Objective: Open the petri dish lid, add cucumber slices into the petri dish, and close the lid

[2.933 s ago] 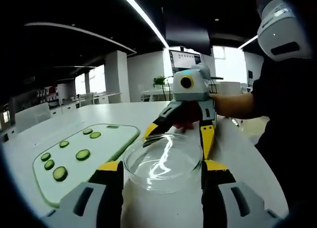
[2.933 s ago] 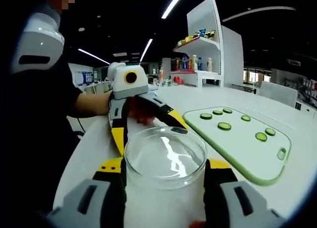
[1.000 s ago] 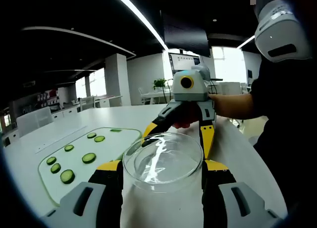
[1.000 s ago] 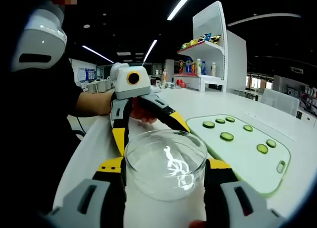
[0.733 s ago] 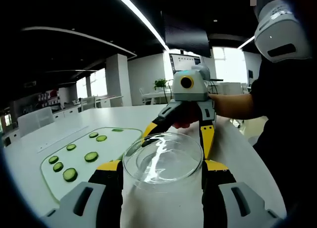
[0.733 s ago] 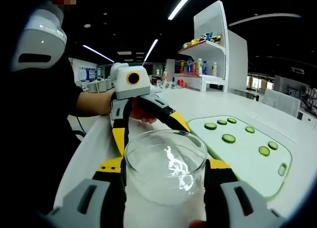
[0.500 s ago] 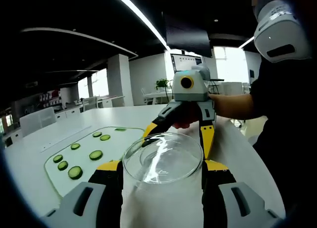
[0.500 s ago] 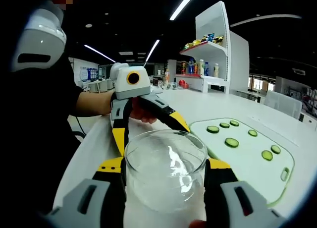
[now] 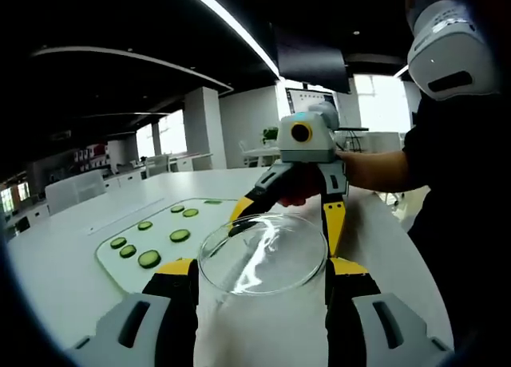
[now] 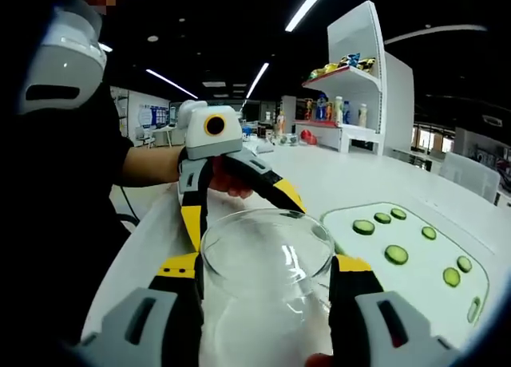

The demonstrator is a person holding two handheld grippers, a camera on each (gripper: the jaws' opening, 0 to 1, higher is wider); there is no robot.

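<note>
Gripping the clear glass dish (image 9: 263,255) from opposite sides, both grippers have their jaws closed against its rim — each view has the round glass sitting between that view's own two black-and-yellow jaws. In the left gripper view, the left gripper (image 9: 262,273) clamps the near edge of the dish while the right gripper (image 9: 307,187) reaches in from the far side, a person's hand (image 9: 297,187) wrapped around its handle. In the right gripper view the same hold appears mirrored: the right gripper (image 10: 263,273) pinches the dish (image 10: 267,251) at the near side and the left gripper (image 10: 219,179) meets it from beyond, held by a hand (image 10: 227,179).

Whether the grippers have the lid alone or lid and base together — the glass is too transparent to tell.

Beside the dish lies a pale green cutting board (image 9: 160,251) on the white table (image 9: 72,271). Cucumber slices (image 9: 148,259) lie spread across the board, apart from one another and well apart from the dish. In the right gripper view the board (image 10: 415,263) lies on the other side of the dish, its slices (image 10: 396,254) flat on it. A white shelf unit (image 10: 367,88) with bottles stands beyond the board at the far end of the table (image 10: 343,175).
</note>
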